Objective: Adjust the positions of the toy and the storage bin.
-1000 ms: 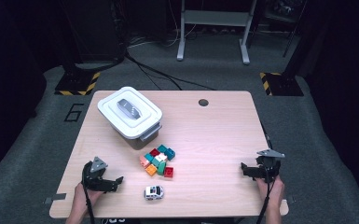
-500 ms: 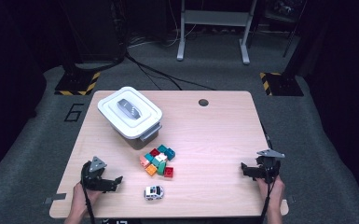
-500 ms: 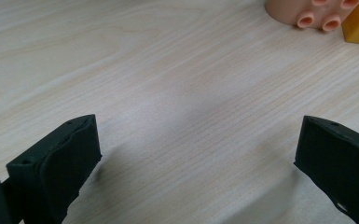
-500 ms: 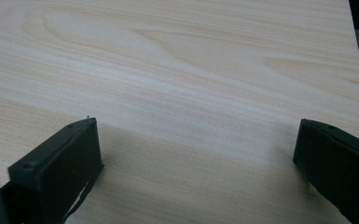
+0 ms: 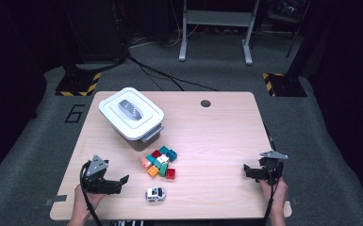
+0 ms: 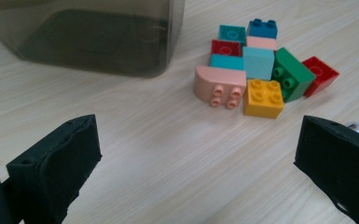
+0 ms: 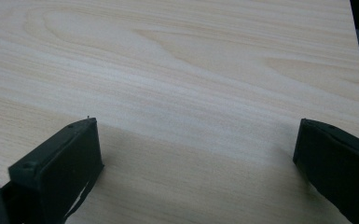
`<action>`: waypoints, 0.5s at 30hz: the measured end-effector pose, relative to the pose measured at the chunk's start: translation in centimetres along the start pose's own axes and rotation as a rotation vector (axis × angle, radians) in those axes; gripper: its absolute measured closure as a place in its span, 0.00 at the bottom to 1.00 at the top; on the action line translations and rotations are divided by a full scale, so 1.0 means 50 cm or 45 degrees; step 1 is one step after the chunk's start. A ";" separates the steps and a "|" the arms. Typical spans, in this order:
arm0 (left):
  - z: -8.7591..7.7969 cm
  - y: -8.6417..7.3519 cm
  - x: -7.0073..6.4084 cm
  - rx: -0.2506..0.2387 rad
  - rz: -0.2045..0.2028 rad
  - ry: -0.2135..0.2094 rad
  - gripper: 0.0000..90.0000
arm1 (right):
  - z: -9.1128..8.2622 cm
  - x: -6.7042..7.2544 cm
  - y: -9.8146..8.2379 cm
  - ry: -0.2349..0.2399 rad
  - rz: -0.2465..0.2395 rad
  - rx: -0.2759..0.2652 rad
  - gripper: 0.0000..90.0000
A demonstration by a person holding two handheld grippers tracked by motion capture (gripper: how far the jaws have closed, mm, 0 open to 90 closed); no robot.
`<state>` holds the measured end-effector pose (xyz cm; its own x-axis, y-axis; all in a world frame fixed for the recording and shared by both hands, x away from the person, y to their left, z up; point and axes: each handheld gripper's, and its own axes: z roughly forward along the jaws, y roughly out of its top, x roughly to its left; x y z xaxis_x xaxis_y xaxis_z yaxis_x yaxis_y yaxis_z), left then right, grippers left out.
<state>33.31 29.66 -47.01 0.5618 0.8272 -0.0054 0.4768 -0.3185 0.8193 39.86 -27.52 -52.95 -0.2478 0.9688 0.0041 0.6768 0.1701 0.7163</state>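
Both grippers rest low on the table (image 5: 217, 141) with jaws spread wide and nothing between them, apparently poised to start. Just ahead of the left gripper (image 6: 200, 154) lies the cluster of bricks (image 6: 261, 65), beside the lidded box (image 5: 131, 117). The right gripper (image 7: 196, 158) faces bare wood, well apart from the bricks.
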 end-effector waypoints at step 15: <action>0.047 0.108 0.028 -0.013 -0.024 -0.017 0.00 | 0.000 0.000 0.000 0.000 -0.002 0.001 0.00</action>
<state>38.28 28.01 -43.94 0.5616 0.8270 -0.0284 0.4807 -0.2980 0.8247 39.84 -27.53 -52.94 -0.2489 0.9685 0.0028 0.6771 0.1719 0.7155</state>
